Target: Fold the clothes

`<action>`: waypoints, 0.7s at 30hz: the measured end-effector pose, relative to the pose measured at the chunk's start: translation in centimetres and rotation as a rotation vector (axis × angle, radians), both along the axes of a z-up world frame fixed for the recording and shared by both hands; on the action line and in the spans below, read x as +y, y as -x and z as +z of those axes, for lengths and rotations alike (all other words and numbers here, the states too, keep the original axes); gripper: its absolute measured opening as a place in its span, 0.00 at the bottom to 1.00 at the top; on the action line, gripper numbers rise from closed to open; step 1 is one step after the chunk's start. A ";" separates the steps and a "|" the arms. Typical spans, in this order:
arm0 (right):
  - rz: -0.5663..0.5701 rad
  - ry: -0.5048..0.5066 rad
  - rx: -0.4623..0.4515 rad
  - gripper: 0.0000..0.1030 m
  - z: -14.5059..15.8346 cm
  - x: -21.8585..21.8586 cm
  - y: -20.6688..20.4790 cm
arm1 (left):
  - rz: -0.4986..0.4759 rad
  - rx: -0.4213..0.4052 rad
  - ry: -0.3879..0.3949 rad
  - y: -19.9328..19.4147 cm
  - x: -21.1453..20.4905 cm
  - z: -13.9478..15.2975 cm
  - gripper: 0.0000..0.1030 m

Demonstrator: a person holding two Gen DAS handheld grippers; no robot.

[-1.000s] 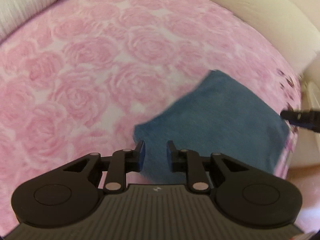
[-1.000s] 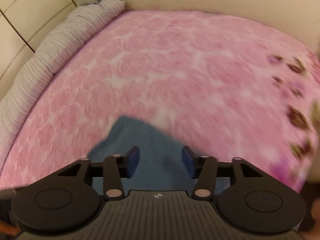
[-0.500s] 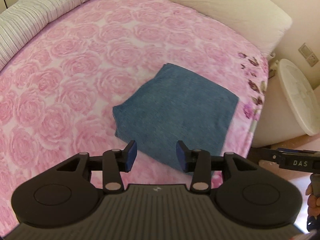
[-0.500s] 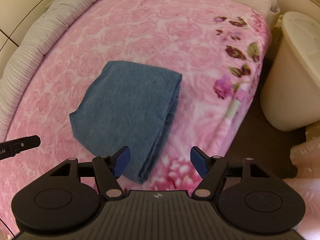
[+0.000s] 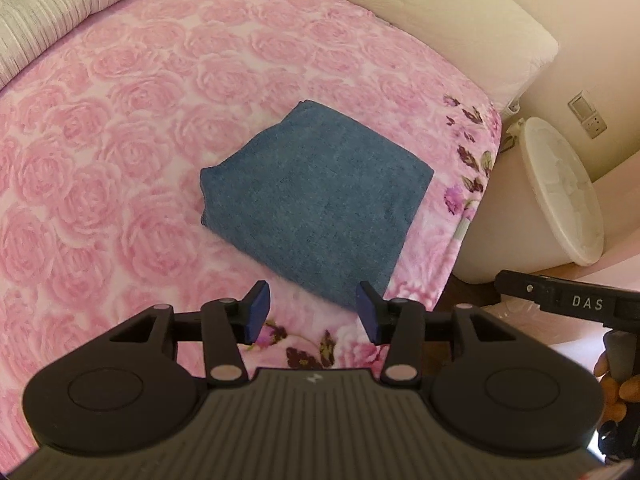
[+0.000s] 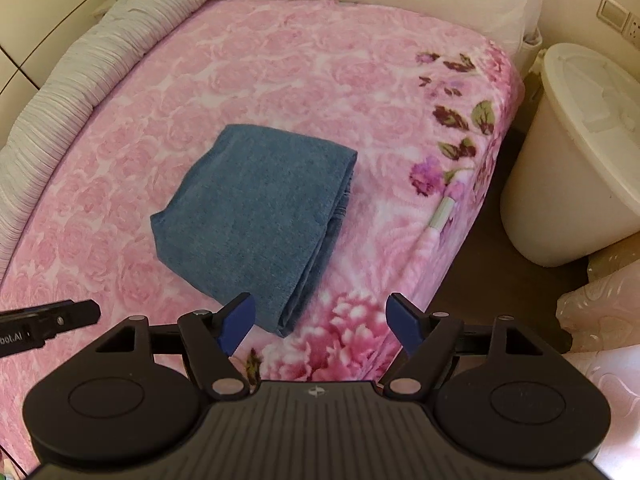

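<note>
A blue garment (image 5: 316,200) lies folded into a thick rectangle on the pink rose-patterned bed cover (image 5: 120,140), near the bed's front corner. It also shows in the right wrist view (image 6: 256,216), with its stacked layers visible along the right edge. My left gripper (image 5: 312,316) is open and empty, held back from the garment's near edge. My right gripper (image 6: 322,320) is open and empty, also pulled back above the bed's edge. Neither touches the cloth.
A cream lidded bin (image 6: 580,160) stands on the floor right of the bed. A striped grey bolster (image 6: 80,92) runs along the bed's left side and a cream headboard cushion (image 5: 440,28) along the far side. A wall socket (image 5: 588,116) is beyond the bin.
Both grippers have drawn back and up from the garment and opened wider. The folded garment has stayed in place on the bed.
</note>
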State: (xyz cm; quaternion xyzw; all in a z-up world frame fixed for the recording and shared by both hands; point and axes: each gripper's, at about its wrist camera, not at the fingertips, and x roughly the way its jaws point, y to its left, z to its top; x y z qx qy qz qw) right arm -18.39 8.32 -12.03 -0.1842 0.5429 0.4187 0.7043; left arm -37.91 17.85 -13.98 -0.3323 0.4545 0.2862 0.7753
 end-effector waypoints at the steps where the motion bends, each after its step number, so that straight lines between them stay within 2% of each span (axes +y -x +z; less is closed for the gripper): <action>1: 0.001 -0.005 0.000 0.74 0.2 0.1 0.1 | 0.007 -0.008 0.000 0.1 0.1 0.1 0.48; 10: 0.003 -0.006 0.019 0.74 -0.5 0.8 0.6 | 0.077 -0.040 0.050 1.2 1.6 -0.8 0.49; 18: 0.014 0.032 0.050 0.75 -3.0 2.2 0.1 | 0.158 -0.043 0.136 1.1 3.5 -3.9 0.49; 21: 0.020 0.049 0.068 0.75 -4.4 2.6 -0.4 | 0.213 -0.078 0.186 1.1 4.3 -5.7 0.50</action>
